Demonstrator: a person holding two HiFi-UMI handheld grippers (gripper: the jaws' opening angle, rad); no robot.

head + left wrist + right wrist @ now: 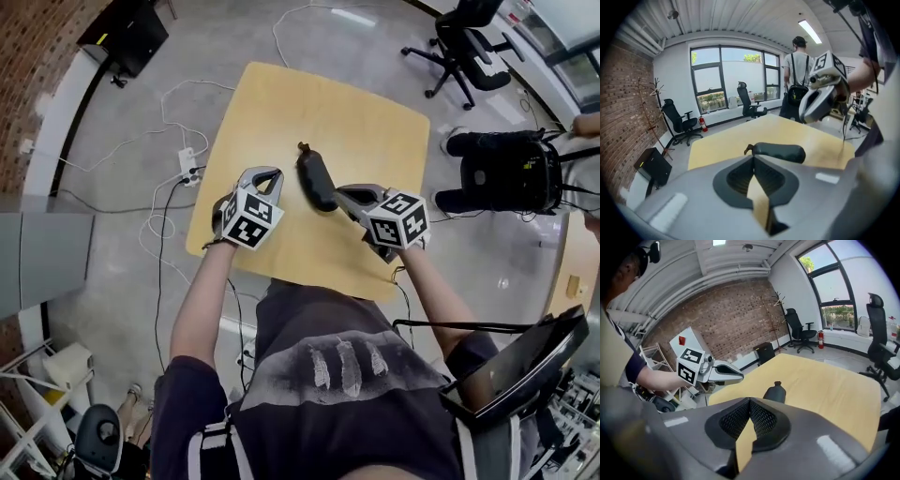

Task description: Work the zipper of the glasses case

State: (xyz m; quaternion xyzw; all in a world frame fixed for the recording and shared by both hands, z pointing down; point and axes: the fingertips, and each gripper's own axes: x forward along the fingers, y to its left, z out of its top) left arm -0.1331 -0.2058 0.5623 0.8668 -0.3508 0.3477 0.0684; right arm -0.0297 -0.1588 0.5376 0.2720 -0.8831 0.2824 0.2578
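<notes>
Glasses case (316, 180), dark and oblong, lies on the yellow bench (366, 112) between the two tools, with a small tab at its far end. Nearest the person, the left hand-held gripper (269, 175) has its jaws pressed together on nothing, a little apart from the case's left side, while the right hand-held gripper (343, 193), jaws likewise together and empty, points at the case's near end from just beside it. Beyond the bench, a black office chair (464, 47) stands on the grey floor (216, 37).

brick wall (717, 310) and wide windows (726, 79), black office chairs (677, 119) on grey floor (122, 94), strip light (809, 31) overhead.
</notes>
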